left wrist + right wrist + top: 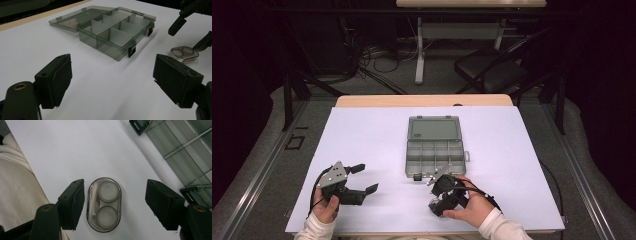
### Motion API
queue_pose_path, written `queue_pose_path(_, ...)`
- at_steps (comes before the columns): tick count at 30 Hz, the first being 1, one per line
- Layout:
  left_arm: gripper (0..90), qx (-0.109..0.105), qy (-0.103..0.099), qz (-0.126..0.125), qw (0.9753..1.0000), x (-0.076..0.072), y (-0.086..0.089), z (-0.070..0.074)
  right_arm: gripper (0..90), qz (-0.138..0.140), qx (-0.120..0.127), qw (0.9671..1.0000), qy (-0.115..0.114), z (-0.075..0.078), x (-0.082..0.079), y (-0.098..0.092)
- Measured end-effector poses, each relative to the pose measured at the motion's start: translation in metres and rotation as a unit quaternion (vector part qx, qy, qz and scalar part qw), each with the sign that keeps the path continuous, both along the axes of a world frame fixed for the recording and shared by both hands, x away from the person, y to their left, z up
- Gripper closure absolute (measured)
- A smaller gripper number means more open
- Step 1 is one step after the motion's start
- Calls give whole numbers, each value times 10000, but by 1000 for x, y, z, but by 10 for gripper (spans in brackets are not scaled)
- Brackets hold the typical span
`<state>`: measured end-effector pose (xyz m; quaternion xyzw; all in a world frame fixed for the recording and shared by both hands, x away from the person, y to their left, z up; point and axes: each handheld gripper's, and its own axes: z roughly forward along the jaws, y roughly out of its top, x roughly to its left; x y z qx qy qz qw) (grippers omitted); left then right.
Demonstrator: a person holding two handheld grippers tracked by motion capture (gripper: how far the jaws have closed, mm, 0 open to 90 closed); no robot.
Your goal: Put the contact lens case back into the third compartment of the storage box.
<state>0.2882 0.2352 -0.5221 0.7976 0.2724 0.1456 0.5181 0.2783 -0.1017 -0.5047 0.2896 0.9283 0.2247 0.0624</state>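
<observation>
Small clear lens case between our right jaws, not yet gripped

From the high view we hold the right hand-held gripper (439, 181) just in front of the open organiser box (434, 146) on the white surface (362, 135), the left hand-held gripper (364, 179) well apart and wide open, holding nothing; in the left gripper view the lens case (184, 54) lies flat beside the box (112, 32), under the other gripper's jaws; in the right gripper view the lens case (104, 204) sits between the wide-open jaws, nearer the left one, touching neither; we judge it light, rigid, smooth plastic, likely slippery, so we would close gently across its narrow sides, centred, to stop it squirting out.
</observation>
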Motion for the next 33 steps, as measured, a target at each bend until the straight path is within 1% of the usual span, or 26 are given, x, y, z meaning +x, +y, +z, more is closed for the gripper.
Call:
queue_pose_path(6, 160, 7, -7, -5, 10000, 0, 0, 0, 340, -17, -103, 9999, 83, -4, -1, 2)
queue_pose_path(10, 160, 6, -10, -7, 10000, 0, 0, 0, 340, -18, -138, 9999, 31, -5, -2, 3)
queue_pose_path(11, 160, 6, -10, -7, 10000, 0, 0, 0, 377, -18, -138, 9999, 31, -5, -2, 3)
queue_pose_path(15, 160, -1, 3, 0, 10000, 0, 0, 0, 377, -18, -138, 9999, 31, -5, -2, 3)
queue_pose_path(16, 160, -1, 4, -4, 10000, 0, 0, 0, 376, 12, -171, 9998, 101, -8, -4, 5)
queue_pose_path(17, 160, 1, 4, -4, 10000, 0, 0, 0, 377, -17, -181, 9997, 146, -9, -3, 5)
queue_pose_path(19, 160, 10, 4, -8, 10000, 0, 0, 0, 377, -16, -196, 9997, 143, -11, -3, 5)
queue_pose_path(21, 160, 8, 10, -21, 10000, 0, 0, 0, 377, -47, -198, 9996, 198, -12, -3, 5)
queue_pose_path(24, 160, 4, 16, -13, 10000, 0, 0, -1, 381, -38, -216, 9996, 165, -14, -4, 6)
queue_pose_path(33, 160, 21, 35, -15, 10000, 1, 0, -1, 384, -81, -205, 9995, 237, -19, -2, 6)
